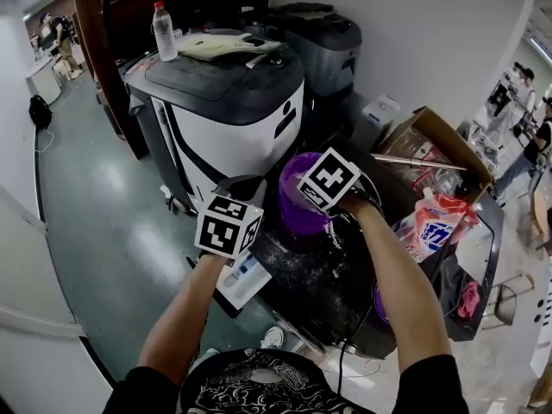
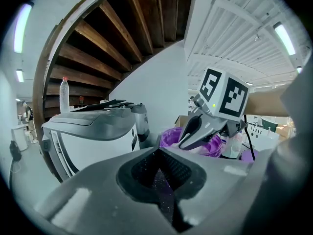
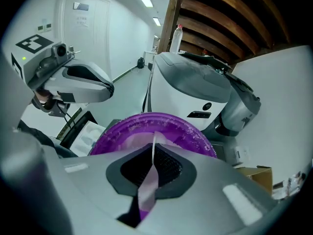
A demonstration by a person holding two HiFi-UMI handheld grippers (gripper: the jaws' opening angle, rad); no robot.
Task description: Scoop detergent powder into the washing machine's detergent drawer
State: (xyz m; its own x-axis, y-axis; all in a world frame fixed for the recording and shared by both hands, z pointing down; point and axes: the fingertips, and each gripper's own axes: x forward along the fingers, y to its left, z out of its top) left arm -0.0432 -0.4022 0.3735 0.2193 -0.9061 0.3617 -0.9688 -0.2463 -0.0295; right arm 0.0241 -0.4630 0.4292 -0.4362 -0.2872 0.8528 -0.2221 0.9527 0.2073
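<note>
A purple tub [image 1: 293, 212] with white powder on its rim stands on the dark, powder-dusted top of the washing machine [image 1: 321, 293]. My right gripper [image 3: 153, 153] hangs over the near rim of the tub [image 3: 151, 127]. It is shut on a thin purple-white scoop handle [image 3: 146, 192]; the scoop's bowl is hidden. My left gripper [image 2: 156, 156] is shut just left of the tub [image 2: 171, 134], and I see nothing held in it. Below the left gripper's marker cube [image 1: 228, 225] a white drawer [image 1: 245, 280] sticks out of the machine's left side.
A grey-and-white machine [image 1: 226, 110] with a water bottle [image 1: 164, 31] on it stands behind, and a second grey unit [image 1: 323, 41] beyond. At the right are a cardboard box [image 1: 431, 149], a detergent pouch [image 1: 435, 224] and a pink cloth [image 1: 468, 300]. Green floor lies to the left.
</note>
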